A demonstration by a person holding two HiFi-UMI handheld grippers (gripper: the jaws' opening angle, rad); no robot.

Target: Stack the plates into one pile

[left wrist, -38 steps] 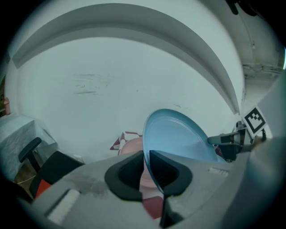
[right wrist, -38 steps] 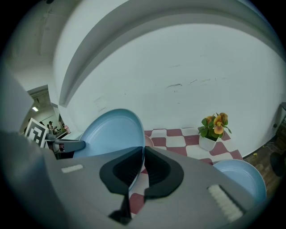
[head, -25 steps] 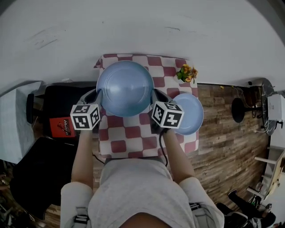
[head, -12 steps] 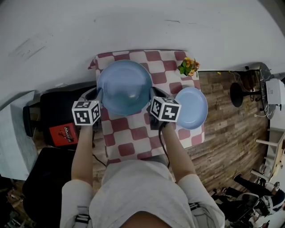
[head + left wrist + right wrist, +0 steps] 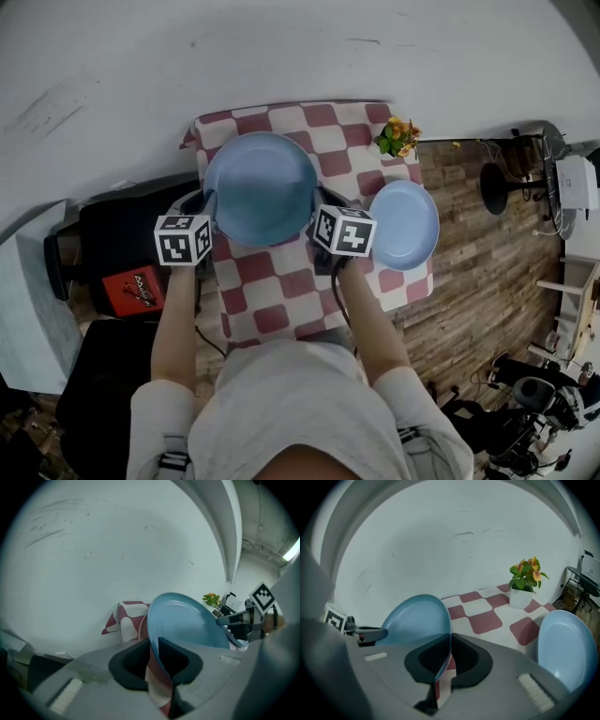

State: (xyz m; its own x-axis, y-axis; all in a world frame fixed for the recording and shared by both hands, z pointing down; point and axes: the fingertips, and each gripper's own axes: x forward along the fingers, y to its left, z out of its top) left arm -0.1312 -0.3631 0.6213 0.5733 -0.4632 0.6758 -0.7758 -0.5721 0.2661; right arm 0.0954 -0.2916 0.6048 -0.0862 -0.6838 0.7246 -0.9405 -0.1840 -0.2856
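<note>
A large blue plate [image 5: 261, 187] hangs over the red-and-white checked table [image 5: 272, 309], held by its rim on both sides. My left gripper [image 5: 208, 202] is shut on the left rim, and its jaws have just been opening a little with the rim still between them [image 5: 154, 653]. On the plate's right rim my right gripper [image 5: 319, 204] is shut too [image 5: 449, 656]. In the left gripper view the plate [image 5: 187, 625] stands tilted. A smaller blue plate [image 5: 405, 225] lies at the table's right edge, also seen in the right gripper view [image 5: 562, 644].
A small potted plant with orange flowers [image 5: 396, 141] stands at the table's far right corner [image 5: 525, 585]. A white wall runs behind the table. Black cases [image 5: 122, 225] and a red box [image 5: 139, 286] sit to the left. Wooden floor lies to the right.
Both grippers have come down with the large plate, which now sits lower and closer to the tablecloth. The smaller plate has not moved.
</note>
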